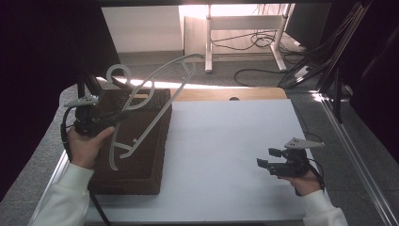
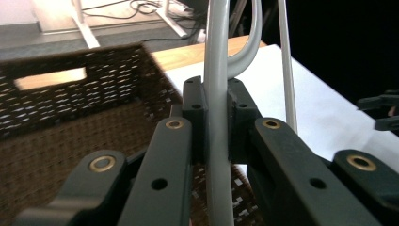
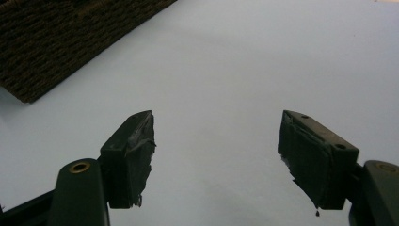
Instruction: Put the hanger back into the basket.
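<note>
A grey-white plastic clothes hanger (image 1: 155,89) hangs in the air above a dark brown woven basket (image 1: 141,155) on the left of the white table (image 1: 226,150). My left gripper (image 1: 123,114) is shut on the hanger near its hook, and in the left gripper view the hanger's bar (image 2: 217,94) runs up between the two pressed pads of the left gripper (image 2: 216,108). My right gripper (image 1: 264,159) rests low at the table's right front, open, with nothing between its fingers; in the right gripper view the right gripper (image 3: 216,155) stands over bare white tabletop.
The basket (image 2: 70,122) has a handle slot in its far wall. Its corner (image 3: 61,42) lies at the upper left of the right gripper view. Beyond the table stand a white desk frame (image 1: 244,28), floor cables (image 1: 263,42) and dark panels at both sides.
</note>
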A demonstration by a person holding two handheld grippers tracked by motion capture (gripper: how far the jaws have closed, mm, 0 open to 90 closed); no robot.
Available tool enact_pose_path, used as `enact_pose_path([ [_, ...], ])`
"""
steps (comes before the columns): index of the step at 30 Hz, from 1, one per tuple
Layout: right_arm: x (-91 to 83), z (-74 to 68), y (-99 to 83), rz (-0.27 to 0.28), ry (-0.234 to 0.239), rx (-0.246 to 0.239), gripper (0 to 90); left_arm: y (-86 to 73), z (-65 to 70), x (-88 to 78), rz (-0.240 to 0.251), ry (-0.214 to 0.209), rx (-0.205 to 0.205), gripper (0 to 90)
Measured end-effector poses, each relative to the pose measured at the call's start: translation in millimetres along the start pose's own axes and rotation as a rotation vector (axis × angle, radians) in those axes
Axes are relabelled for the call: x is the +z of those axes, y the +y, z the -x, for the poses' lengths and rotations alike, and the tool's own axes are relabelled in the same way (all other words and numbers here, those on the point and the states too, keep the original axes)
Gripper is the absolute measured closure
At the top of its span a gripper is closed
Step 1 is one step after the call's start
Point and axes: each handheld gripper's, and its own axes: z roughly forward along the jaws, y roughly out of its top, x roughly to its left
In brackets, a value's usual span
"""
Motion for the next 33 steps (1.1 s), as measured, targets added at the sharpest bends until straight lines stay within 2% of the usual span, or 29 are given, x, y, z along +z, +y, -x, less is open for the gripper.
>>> enact_pose_path([
  [2,0.8,0.6,-0.7,-0.004,-0.002,-0.004,27.3,-4.9,-9.9,-4.1,-0.003,0.017,-0.012,81.6],
  [4,1.1,0.7,-1.0,-0.004,-0.002,-0.004,27.2,-6.5,-13.0,-5.2,-0.005,0.021,-0.016,81.6],
  [9,1.6,0.4,-1.4,-0.006,-0.004,-0.004,27.1,-17.9,-28.2,-13.7,-0.029,0.062,-0.019,81.6],
  [16,3.3,0.3,-3.7,-0.014,-0.006,0.001,26.8,-29.5,-48.2,-25.7,-0.026,0.086,-0.048,81.7],
  [20,4.1,1.0,-5.7,-0.02,-0.009,0.004,26.7,-32.6,-57.5,-32.3,-0.022,0.102,-0.049,81.6],
  [33,-0.1,0.4,-7.9,-0.016,-0.011,-0.001,26.7,-46.5,-67.4,-39.7,-0.058,0.158,-0.017,81.7],
])
